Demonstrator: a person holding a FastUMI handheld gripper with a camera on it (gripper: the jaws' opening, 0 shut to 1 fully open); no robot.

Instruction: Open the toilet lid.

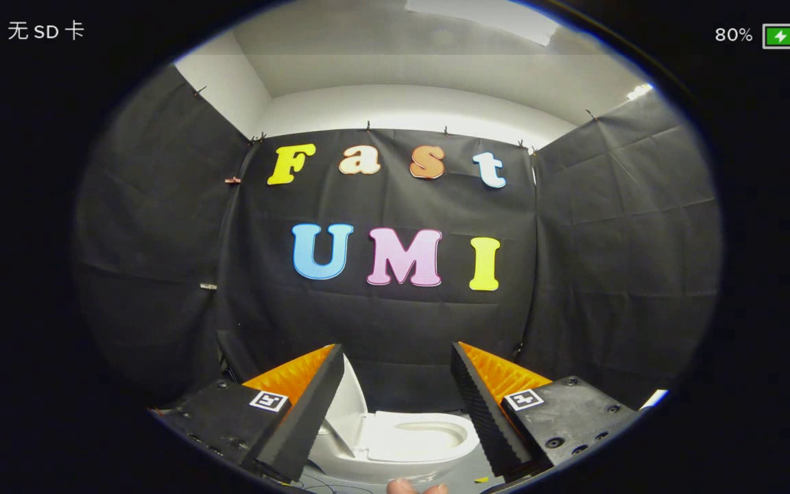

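toilet lid [348, 405] raised, fingers [477, 405] spread, black cloth [395, 322] beyond

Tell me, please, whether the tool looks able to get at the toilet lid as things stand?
Probably yes. The tool is open, and the lid already stands raised just beyond its fingers, beside the bare seat. Nothing lies between the fingers and the lid.

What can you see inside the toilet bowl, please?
The lid stands raised, so the bowl shows a bare white inner wall. Its bottom is hidden by the rim. The open gripper frames the toilet, touching nothing.
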